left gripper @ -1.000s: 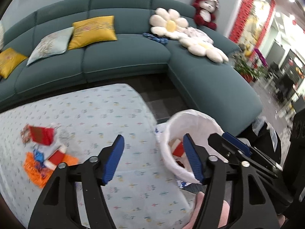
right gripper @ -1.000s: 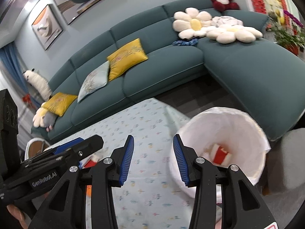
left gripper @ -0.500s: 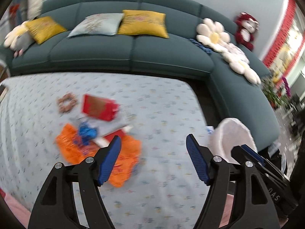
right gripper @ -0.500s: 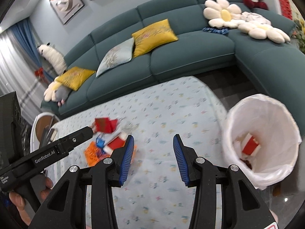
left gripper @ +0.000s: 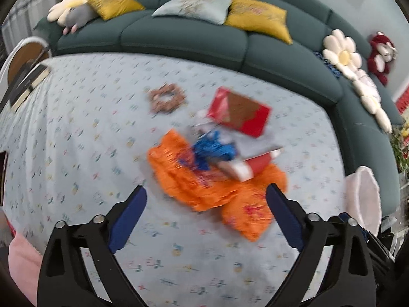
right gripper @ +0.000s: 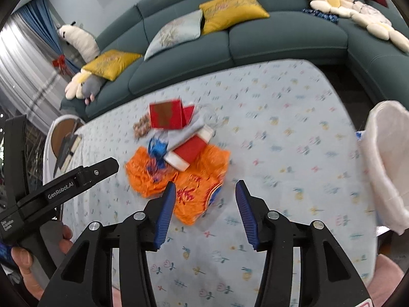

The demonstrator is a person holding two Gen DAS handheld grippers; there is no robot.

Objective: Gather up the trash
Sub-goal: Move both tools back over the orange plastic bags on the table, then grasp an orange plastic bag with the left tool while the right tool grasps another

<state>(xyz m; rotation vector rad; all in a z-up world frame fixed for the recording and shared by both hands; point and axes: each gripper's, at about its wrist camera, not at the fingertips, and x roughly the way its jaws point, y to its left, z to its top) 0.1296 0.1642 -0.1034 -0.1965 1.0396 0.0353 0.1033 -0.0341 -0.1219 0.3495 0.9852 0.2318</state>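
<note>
Left wrist view: the left tongs (left gripper: 205, 204) hang over the cloth-covered worktop (left gripper: 76, 133), jaws just widened to nearly full spread, nothing between the pads, which touch nothing. The trash pile lies just past the tips, at about 12 o'clock from them. From left to right it holds a small beaded ring (left gripper: 167, 98) at the pile's 10 o'clock, a crumpled orange bag (left gripper: 194, 184) underneath, a blue wrapper (left gripper: 213, 151) on top of the orange, a red-and-white box (left gripper: 251, 166) beside the blue, and a red-and-gold packet (left gripper: 239, 112) at the pile's 1 o'clock. The white-lined bin (left gripper: 363, 199) stands off the worktop edge at 3 o'clock, well apart from the pile.

Right wrist view: the right tongs (right gripper: 205, 211) are about half spread, having just opened a little, and hold nothing; the left pad overlaps the near edge of the orange bag (right gripper: 194, 181) in view, though contact cannot be told. The left tool, held in a hand (right gripper: 28, 253), enters at 9 o'clock. The bin (right gripper: 386, 168) sits at 3 o'clock. A teal sofa (right gripper: 281, 38) runs behind.
</note>
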